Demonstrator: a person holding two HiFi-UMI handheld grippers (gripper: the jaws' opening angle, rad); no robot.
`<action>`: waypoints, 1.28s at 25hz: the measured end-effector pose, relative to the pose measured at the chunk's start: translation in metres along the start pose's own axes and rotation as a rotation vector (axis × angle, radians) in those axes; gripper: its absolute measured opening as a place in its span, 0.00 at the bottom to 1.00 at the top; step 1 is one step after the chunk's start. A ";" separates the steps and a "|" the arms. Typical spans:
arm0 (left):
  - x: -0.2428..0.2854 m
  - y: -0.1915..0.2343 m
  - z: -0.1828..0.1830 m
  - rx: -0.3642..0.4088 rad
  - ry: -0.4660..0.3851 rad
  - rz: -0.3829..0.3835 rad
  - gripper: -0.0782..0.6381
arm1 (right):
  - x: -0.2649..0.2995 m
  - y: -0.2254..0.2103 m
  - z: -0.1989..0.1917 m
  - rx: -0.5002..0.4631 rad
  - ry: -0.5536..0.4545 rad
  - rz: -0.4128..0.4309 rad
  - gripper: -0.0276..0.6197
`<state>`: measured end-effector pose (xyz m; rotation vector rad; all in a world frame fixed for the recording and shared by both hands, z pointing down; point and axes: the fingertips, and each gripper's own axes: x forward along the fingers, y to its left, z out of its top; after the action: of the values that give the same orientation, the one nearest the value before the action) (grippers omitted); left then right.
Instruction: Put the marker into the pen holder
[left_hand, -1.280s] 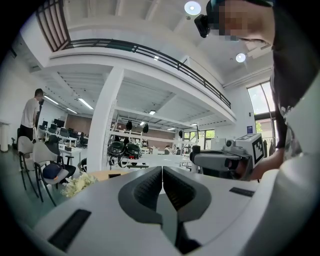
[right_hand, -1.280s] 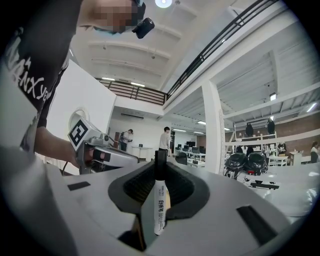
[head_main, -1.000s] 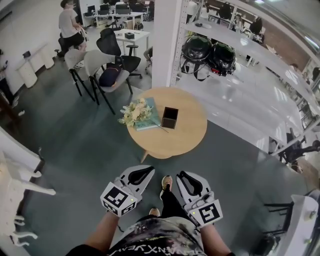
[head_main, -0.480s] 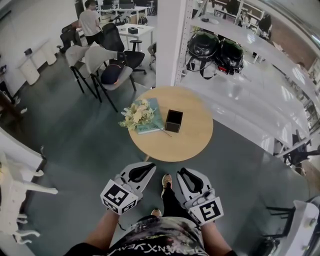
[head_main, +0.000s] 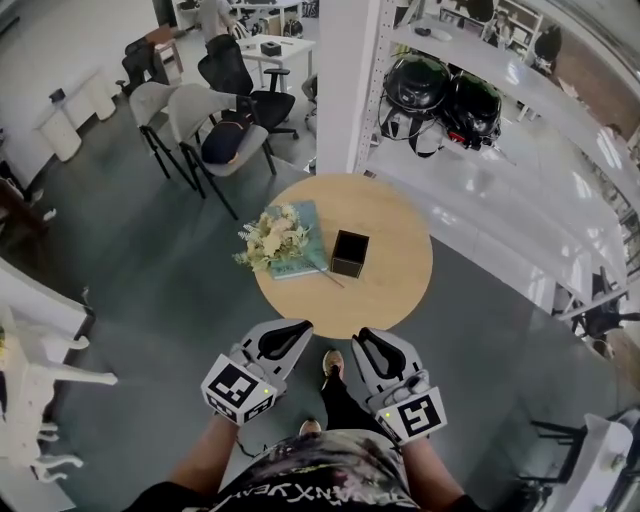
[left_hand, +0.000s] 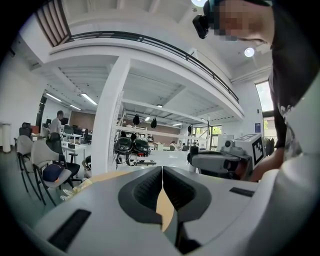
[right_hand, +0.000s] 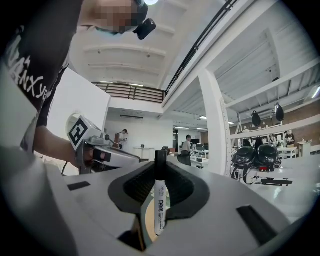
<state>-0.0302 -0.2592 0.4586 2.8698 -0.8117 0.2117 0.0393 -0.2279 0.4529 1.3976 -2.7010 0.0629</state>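
While the marker (right_hand: 159, 200) stands upright between the pads of the right gripper (head_main: 366, 338), black cap up and white barrel pinched on both sides, the left gripper (left_hand: 162, 174) has its jaws pressed together on nothing. Both tools hang low in front of the person, at the near edge of the round table (head_main: 395, 290) and well apart from the pen holder (head_main: 349, 253), a dark square box with an open top near the table's middle. A bouquet (head_main: 266, 238) lies on a teal book (head_main: 301, 215) just beside the holder, and a thin stick-like item (head_main: 328, 274) rests by its near corner. The carry to the holder looks like the step in hand. The barrel is round and smooth, so it may well swivel or slide down in the pads during the reach. The holder seems light: if the marker's lower end catches the rim, the box could tip or skate toward the flowers. Letting go too high could bounce the marker back out, and with only 1 tool loaded, nothing steadies the box
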 end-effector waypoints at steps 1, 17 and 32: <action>0.006 0.005 0.001 -0.002 0.003 0.003 0.14 | 0.004 -0.006 0.000 0.001 0.002 0.003 0.14; 0.096 0.069 0.018 -0.026 0.031 0.020 0.14 | 0.080 -0.101 0.011 0.013 -0.062 0.021 0.14; 0.160 0.118 0.013 -0.055 0.036 0.022 0.14 | 0.142 -0.159 -0.003 0.014 -0.075 0.044 0.14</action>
<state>0.0438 -0.4418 0.4866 2.7986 -0.8294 0.2393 0.0876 -0.4346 0.4698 1.3713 -2.7979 0.0329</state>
